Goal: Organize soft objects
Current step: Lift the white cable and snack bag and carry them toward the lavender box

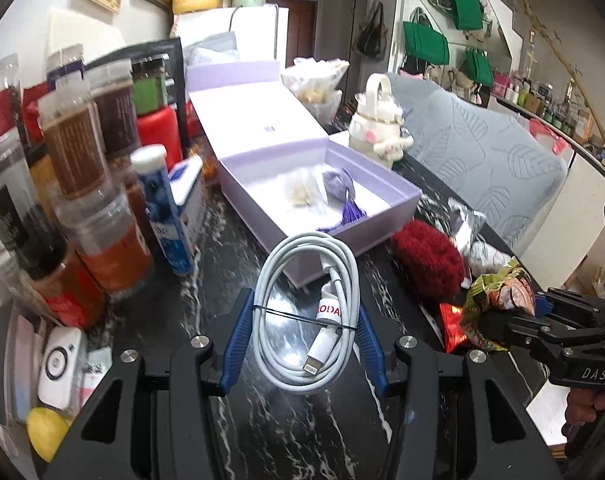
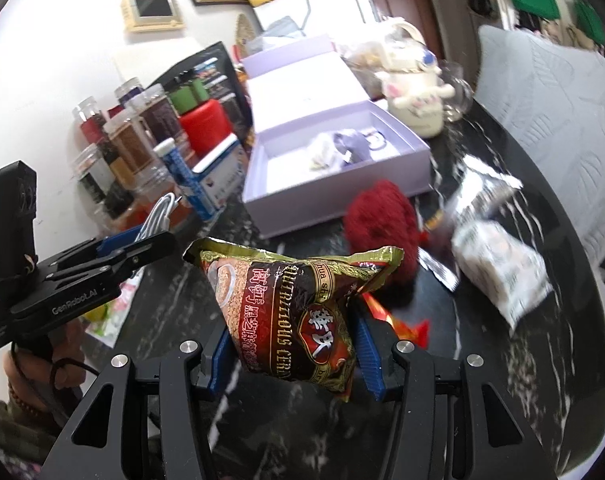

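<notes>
Cluttered dark marble table point(image 1: 230, 240): left gripper point(image 1: 306, 332) clamped on coiled white cable point(image 1: 308, 304), right gripper point(image 2: 292, 344) clamped on cereal sachet point(image 2: 298, 312), both lifted, likely bound for lilac box point(image 1: 382, 224) ahead.

Two matte black grippers, left gripper point(image 1: 304, 344) and right gripper point(image 2: 292, 346), blue ribbed finger pads point(image 1: 236, 344), round silver screws point(image 1: 201, 342), white "GenRobot.AI" and "DAS" lettering, brown bead bracelet point(image 2: 16, 396) at the left wrist
</notes>
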`<state>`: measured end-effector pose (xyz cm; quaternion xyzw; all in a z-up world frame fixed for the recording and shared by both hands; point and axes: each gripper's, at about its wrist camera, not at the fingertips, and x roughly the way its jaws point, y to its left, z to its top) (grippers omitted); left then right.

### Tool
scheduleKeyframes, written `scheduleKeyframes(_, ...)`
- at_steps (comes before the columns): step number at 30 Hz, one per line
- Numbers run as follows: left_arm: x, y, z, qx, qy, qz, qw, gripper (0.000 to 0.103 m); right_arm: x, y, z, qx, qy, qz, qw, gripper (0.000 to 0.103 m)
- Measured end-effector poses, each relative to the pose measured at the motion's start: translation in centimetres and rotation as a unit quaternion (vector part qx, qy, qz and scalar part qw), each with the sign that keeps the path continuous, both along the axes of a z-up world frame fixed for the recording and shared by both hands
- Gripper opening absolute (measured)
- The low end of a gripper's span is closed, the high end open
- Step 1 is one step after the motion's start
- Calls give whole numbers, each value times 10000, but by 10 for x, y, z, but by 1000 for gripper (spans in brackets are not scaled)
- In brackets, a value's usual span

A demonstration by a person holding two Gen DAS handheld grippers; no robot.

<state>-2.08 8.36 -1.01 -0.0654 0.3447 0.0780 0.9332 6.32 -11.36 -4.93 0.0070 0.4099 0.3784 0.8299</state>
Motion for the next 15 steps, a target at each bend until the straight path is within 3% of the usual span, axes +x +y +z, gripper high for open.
scheduleKeyframes(15, 21, 19, 59, 302, -685, 109, 9971, 49, 24, 39, 50, 221, -615, 453, 9968, 52)
